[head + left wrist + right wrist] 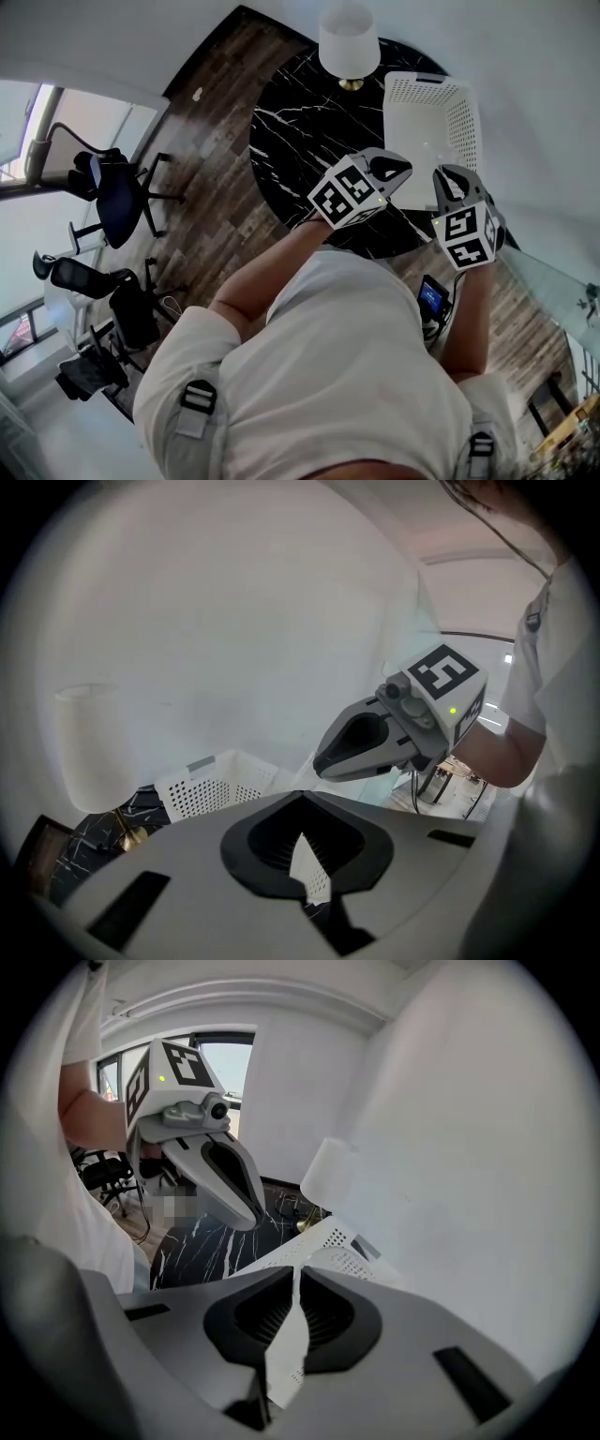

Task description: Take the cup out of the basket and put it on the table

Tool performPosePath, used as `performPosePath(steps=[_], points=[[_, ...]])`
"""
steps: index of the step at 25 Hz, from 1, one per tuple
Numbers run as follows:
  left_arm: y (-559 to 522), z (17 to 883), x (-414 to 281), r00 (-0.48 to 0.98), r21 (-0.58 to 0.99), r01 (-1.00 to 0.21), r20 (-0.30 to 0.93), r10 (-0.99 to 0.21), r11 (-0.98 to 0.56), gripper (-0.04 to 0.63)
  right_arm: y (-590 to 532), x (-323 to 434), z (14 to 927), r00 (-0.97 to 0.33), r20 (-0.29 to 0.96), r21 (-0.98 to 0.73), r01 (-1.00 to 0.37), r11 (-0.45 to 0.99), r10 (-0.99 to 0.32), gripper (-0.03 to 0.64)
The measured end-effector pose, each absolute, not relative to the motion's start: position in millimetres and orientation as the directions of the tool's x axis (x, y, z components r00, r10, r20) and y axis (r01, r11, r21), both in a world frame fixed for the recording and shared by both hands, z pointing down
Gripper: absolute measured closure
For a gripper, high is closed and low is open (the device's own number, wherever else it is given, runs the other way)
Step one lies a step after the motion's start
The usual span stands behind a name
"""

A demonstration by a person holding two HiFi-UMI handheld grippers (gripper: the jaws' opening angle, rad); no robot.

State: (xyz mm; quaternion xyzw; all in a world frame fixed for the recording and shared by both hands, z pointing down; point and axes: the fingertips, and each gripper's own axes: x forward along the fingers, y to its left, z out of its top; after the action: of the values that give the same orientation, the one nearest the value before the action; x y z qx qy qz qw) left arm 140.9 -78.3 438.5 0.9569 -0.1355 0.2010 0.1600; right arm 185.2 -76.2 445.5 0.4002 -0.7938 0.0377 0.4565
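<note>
A white perforated basket (464,122) stands on the right side of a round black marble table (309,131). It also shows in the left gripper view (211,785) and the right gripper view (342,1251). I see no cup in any view; the basket's inside looks plain white from above. My left gripper (398,169) hangs over the table's near edge just left of the basket, jaws together and holding nothing. My right gripper (442,173) is beside it at the basket's near right corner, also shut and holding nothing. Each gripper sees the other (319,766) (248,1222).
A lamp with a white shade (349,42) stands at the table's far side, left of the basket. Two black office chairs (117,197) (112,291) sit on the wooden floor at the left. A glass panel (553,281) lies at the right, and a small device with a screen (433,295) is near my legs.
</note>
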Motion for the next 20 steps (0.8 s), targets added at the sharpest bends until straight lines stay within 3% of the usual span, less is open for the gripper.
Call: performPosePath(steps=[20], points=[[-79, 431, 117, 0.869, 0.231, -0.373, 0.426, -0.251, -0.899, 0.591, -70, 159, 428, -0.287, 0.740, 0.330, -0.633, 0.700, -0.608, 0.591]])
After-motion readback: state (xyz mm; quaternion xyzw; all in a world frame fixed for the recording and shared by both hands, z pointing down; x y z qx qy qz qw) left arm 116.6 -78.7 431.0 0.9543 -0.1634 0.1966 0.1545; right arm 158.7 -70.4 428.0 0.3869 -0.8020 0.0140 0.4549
